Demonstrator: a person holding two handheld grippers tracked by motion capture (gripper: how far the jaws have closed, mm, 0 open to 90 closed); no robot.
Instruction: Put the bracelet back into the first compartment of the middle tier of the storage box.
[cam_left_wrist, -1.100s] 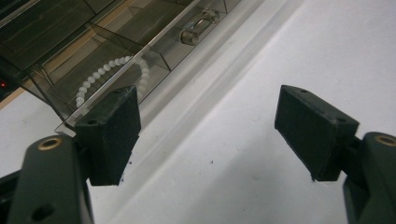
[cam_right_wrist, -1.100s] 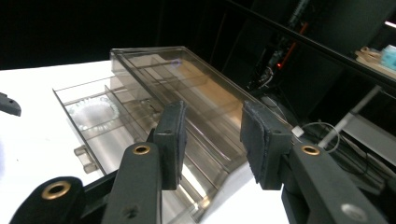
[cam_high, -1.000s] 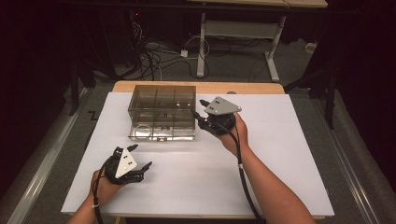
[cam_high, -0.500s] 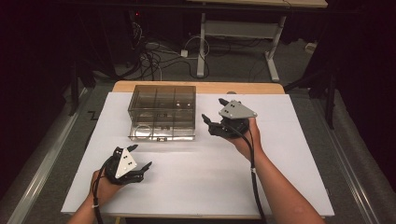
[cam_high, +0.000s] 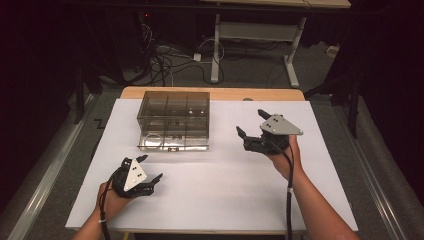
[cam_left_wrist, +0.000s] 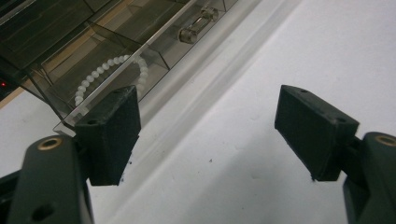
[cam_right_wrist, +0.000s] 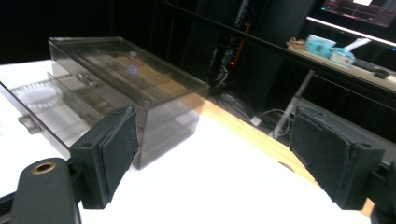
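From above, the box (cam_high: 173, 120) sits at the back of the table (cam_high: 225, 195), drawer out; my right tongs (cam_high: 253, 131) have just spread wide and empty beside it. My left tongs (cam_left_wrist: 205, 135) gape empty too, near beads (cam_left_wrist: 112, 74) in the drawer. From the right tongs the box looks thin, brittle, slick plastic, so I'd pinch the knob (cam_right_wrist: 28, 123)

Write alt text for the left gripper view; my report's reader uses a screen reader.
Open tongs with two black jaws hover empty over a white table. Beyond them, a smoky clear drawer box has its lowest drawer pulled out, holding a white bead bracelet.
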